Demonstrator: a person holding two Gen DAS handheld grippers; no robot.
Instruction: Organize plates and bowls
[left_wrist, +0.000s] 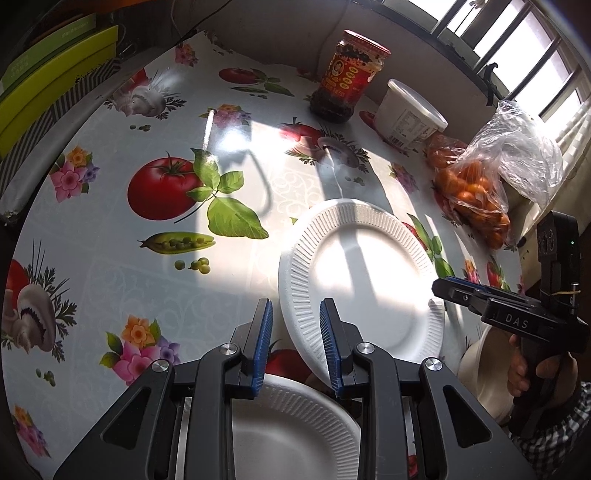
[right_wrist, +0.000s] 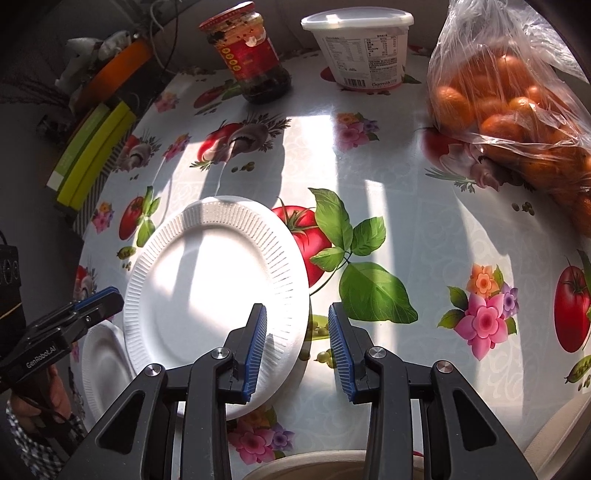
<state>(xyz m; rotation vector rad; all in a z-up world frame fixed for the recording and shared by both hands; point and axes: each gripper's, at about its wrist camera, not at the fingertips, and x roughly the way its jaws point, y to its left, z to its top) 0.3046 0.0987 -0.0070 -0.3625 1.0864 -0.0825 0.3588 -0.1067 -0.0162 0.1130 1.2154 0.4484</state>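
Note:
A white ribbed paper plate (left_wrist: 364, 273) lies on the table between both grippers; it also shows in the right wrist view (right_wrist: 210, 280). My left gripper (left_wrist: 295, 343) is open, its jaws astride the plate's near-left rim. My right gripper (right_wrist: 297, 347) is open, its jaws astride the plate's near-right rim; from the left wrist view it (left_wrist: 443, 286) comes in at the plate's right edge. A second white plate (left_wrist: 291, 428) lies under the left gripper and shows at the left of the right wrist view (right_wrist: 101, 365). A pale bowl (left_wrist: 484, 380) sits near the right hand; a bowl rim (right_wrist: 314, 465) shows below the right gripper.
The table carries a vegetable-print oilcloth (left_wrist: 147, 280). At the back stand a chili sauce jar (left_wrist: 347, 75), a white lidded tub (left_wrist: 410, 112) and a plastic bag of oranges (left_wrist: 480, 192). Green boxes (left_wrist: 48, 85) lie beyond the left table edge. A window (left_wrist: 524, 48) is at the far right.

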